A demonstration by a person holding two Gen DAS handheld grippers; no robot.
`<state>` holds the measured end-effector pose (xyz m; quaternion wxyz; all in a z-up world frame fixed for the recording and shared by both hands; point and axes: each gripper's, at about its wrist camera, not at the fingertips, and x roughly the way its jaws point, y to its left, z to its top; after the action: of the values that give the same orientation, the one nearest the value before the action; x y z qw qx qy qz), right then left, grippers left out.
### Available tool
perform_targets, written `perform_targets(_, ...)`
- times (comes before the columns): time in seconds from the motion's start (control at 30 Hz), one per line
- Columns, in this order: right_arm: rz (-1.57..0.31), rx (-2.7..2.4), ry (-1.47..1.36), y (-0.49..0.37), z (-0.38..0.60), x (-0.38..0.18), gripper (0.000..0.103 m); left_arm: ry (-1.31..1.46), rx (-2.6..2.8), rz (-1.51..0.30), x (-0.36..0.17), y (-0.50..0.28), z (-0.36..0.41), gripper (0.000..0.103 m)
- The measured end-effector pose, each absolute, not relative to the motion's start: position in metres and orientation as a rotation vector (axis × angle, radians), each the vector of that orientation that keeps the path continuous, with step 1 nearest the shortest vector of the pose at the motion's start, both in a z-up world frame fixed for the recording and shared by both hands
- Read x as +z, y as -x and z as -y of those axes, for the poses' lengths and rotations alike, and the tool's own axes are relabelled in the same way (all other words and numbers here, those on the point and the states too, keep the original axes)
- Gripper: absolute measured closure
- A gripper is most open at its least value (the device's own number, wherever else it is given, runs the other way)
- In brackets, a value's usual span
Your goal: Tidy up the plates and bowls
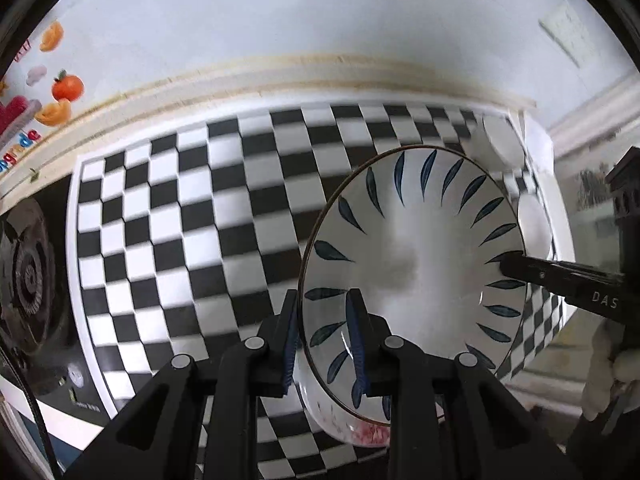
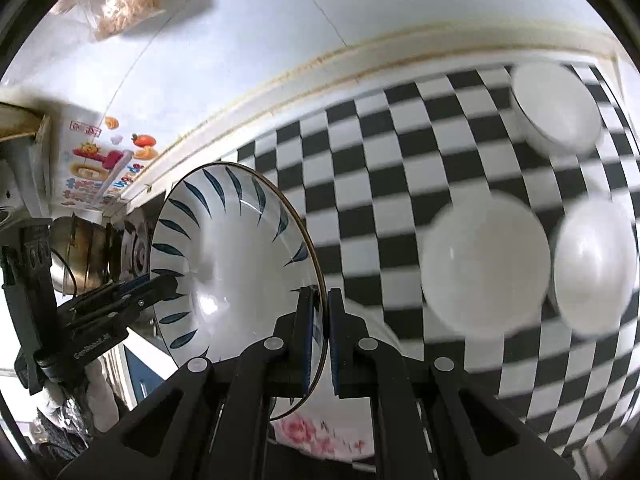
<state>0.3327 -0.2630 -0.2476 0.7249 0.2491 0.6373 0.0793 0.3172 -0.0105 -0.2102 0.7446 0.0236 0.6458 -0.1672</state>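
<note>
A white bowl with dark blue leaf marks (image 1: 416, 264) is held above the black-and-white checkered mat (image 1: 192, 216). My left gripper (image 1: 322, 344) is shut on its near rim. My right gripper (image 2: 320, 336) is shut on the opposite rim of the same bowl (image 2: 228, 264). Each gripper shows in the other's view: the right one (image 1: 560, 280) and the left one (image 2: 120, 304). Three plain white bowls stand on the mat to the right: one far back (image 2: 556, 108), one in the middle (image 2: 484, 260), one at the right (image 2: 596, 268).
A gas stove (image 1: 28, 276) lies left of the mat. A metal pot (image 2: 80, 248) stands by it. A wall (image 1: 280, 20) with fruit stickers (image 1: 64, 88) runs behind the counter. A floral-printed surface (image 2: 320, 440) shows below the bowl.
</note>
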Motion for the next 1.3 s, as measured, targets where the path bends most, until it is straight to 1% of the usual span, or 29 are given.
perform_targets(0.27, -1.494, 0.125, -0.574, -0.26, 0.27, -0.289, 0.095, -0.093, -0.384, -1.51, -0.249, -0.275, 0.029, 0.082)
perform_targets(0.47, -1.533, 0.108, -0.604, -0.23, 0.271, -0.318, 0.095, -0.107, -0.365, -1.55, -0.271, -0.264, 0.033, 0.082)
perform_targets(0.73, -1.562, 0.098, -0.6, -0.225, 0.269, -0.34, 0.095, -0.131, -0.346, -1.58, -0.291, -0.258, 0.036, 0.082)
perform_targets(1.3, -1.597, 0.099, -0.559, -0.235, 0.26, -0.355, 0.094, -0.15, -0.31, -1.61, -0.311, -0.258, 0.046, 0.082)
